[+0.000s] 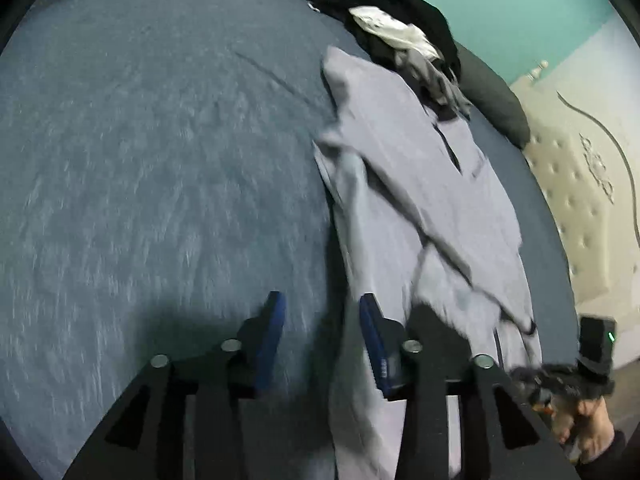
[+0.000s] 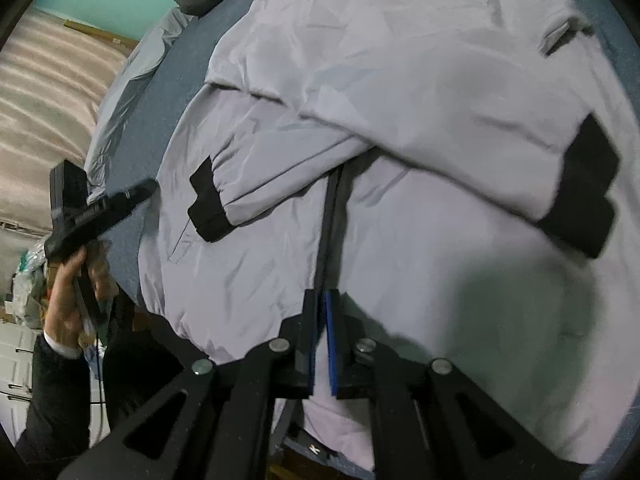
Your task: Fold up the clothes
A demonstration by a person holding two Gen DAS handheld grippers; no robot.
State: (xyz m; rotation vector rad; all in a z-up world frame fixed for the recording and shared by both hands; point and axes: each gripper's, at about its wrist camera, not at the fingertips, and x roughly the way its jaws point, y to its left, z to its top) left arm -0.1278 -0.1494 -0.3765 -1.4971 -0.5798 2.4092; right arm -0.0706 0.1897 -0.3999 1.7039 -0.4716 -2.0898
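A pale lavender jacket (image 2: 400,92) with black cuffs (image 2: 208,204) lies face up on the bed, both sleeves folded across its chest. In the left wrist view the jacket (image 1: 420,200) runs down the right side. My left gripper (image 1: 322,322) is open at the jacket's left edge. Its right pad is over the fabric, its left pad is over bare sheet, and nothing is pinched. My right gripper (image 2: 322,304) is shut, with its tips over the dark zipper line (image 2: 330,216) in the lower front. Whether fabric is caught between the pads I cannot tell.
The blue-grey sheet (image 1: 152,152) spreads wide to the jacket's left. A heap of black and white clothes (image 1: 400,28) and a dark pillow (image 1: 496,104) lie at the far end. A cream tufted headboard (image 1: 576,184) stands at the right. A hand (image 2: 64,300) holds the other gripper.
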